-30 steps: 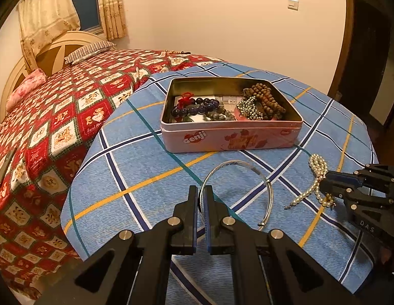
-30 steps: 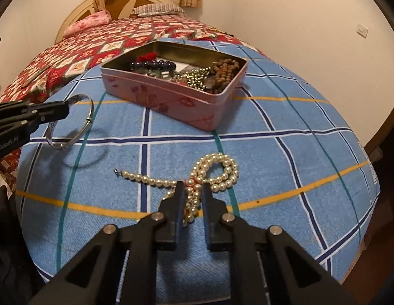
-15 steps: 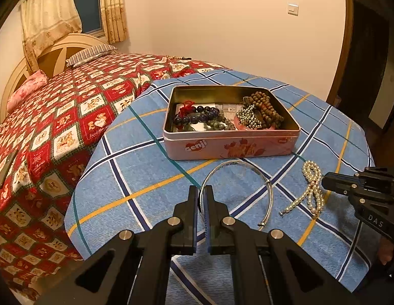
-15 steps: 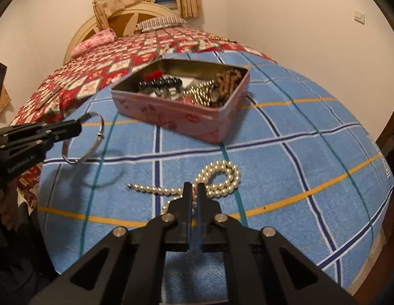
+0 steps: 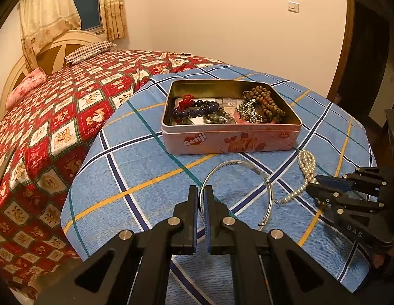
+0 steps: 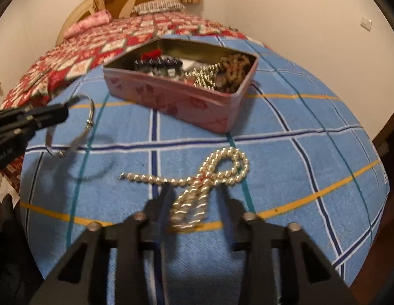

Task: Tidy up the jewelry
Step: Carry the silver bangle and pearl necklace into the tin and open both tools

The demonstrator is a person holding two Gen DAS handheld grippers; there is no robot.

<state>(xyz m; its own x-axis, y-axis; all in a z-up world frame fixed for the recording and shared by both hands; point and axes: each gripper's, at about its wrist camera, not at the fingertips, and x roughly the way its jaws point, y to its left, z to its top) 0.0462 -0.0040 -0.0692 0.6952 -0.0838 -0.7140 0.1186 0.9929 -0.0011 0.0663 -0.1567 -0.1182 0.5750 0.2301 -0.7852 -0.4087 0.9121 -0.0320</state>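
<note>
A pink tin [image 5: 232, 139] printed with "Genji" stands open on a round table under a blue checked cloth [image 5: 136, 178], and everything else can be placed from it. Inside the tin lie dark round beads with a red knot [image 5: 197, 109] toward its left end, a heap of small silvery beads [image 5: 247, 111] near the middle, and a coil of brown wooden beads [image 5: 265, 101] at its right end. In front of the tin's long side, nearer the camera in the left wrist view, the left gripper [image 5: 200, 198] is clenched on the near edge of a thin silver bangle [image 5: 268, 185]; the right wrist view shows the bangle [image 6: 87, 124] raised off the cloth, with its shadow lying apart beneath it. In front of the tin and off toward its right corner, a pearl necklace [image 5: 307, 162] rests on the cloth, looped at the end toward the tin with a strand trailing away. The right gripper [image 6: 194, 190] is spread wide with the doubled strands of the pearl necklace [image 6: 222, 167] lying between its two fingers [image 6: 164, 195], neither finger pressing on them; that view is blurred. Beyond the tin and to its left, a bed with a red patterned quilt [image 5: 57, 117] stands against the table.
</note>
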